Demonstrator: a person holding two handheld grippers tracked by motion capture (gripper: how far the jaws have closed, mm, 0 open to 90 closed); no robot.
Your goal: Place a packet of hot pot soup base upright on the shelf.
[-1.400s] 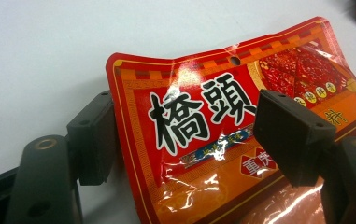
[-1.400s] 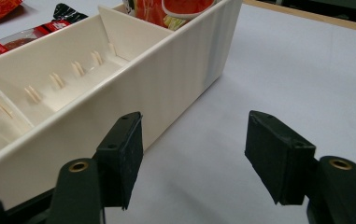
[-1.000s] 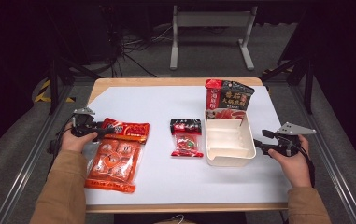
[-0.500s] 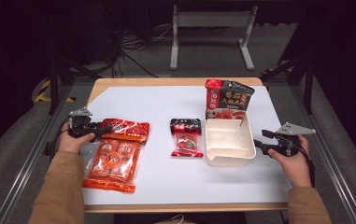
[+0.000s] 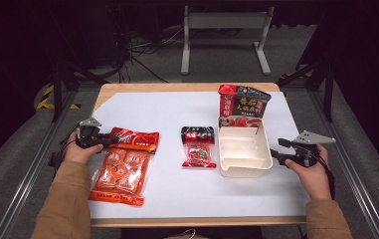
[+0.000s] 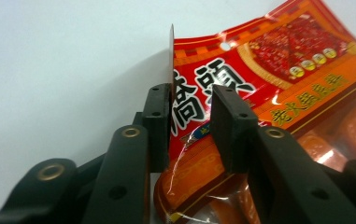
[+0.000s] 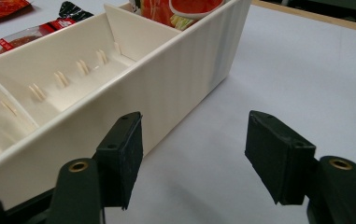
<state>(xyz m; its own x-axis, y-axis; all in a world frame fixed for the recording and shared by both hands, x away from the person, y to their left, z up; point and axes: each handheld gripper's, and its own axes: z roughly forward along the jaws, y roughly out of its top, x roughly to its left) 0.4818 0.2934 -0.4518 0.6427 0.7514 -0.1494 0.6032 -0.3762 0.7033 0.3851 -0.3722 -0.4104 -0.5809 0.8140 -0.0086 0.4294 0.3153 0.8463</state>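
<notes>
A large packet [image 5: 122, 167] is lying at the table's [image 5: 167, 107] left, a small packet [image 5: 198, 147] sitting mid-table, a bin [image 5: 242, 152] resting right, a pouch [image 5: 241, 102] standing at its far end.

White sheet [image 5: 167, 109] covers wooden tabletop [image 5: 187, 87], bare wood showing along far edge. Small red-and-black snack packet [image 5: 197, 147] lies flat at table centre, just left of cream rectangular plastic divided bin [image 5: 243, 149]. Bin's near compartments bare; far compartment holds upright red food pouch [image 5: 239, 121]. Dark-and-red upright packet [image 5: 243, 101] stands just beyond bin, at far right. Grey metal stand [image 5: 225, 22] on floor beyond table. Black cables [image 5: 142, 55] trail across grey floor, far left. Metal rails [image 5: 33, 164] flank table on both sides.
</notes>
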